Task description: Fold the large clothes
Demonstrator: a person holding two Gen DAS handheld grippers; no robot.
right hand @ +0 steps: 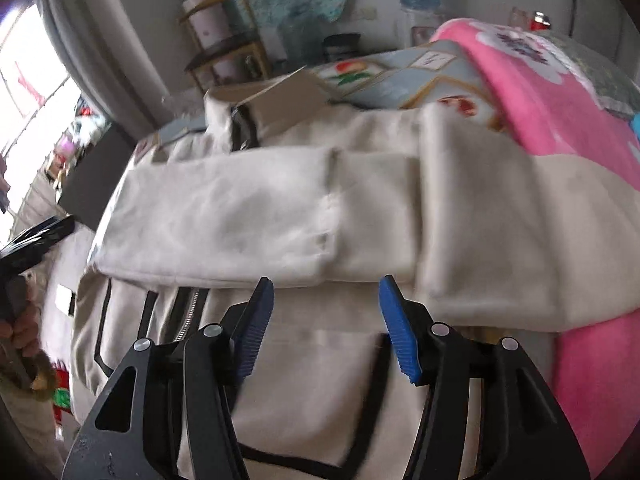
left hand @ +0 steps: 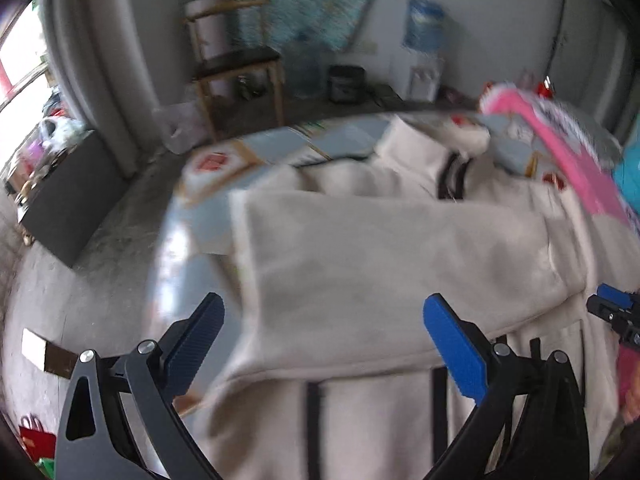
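Observation:
A cream jacket (left hand: 400, 248) with black trim and a zip lies spread on the table. One sleeve is folded across its chest, and its collar (left hand: 436, 148) lies at the far side. My left gripper (left hand: 326, 314) hovers over the sleeve's cuff end, open, with nothing between its fingers. In the right wrist view the same jacket (right hand: 304, 208) shows both sleeves laid across the body above a black-edged pocket (right hand: 316, 392). Above that pocket my right gripper (right hand: 326, 292) stands open and holds nothing. The left gripper (right hand: 38, 236) shows at the left edge of that view.
The table carries a pale blue patterned cloth (left hand: 216, 168). A pink blanket (right hand: 532, 112) is heaped along the jacket's right side. Behind stand a wooden chair (left hand: 236, 64), a water dispenser (left hand: 424, 52) and a dark bin (left hand: 346, 82). A black box (left hand: 68, 208) sits on the floor at left.

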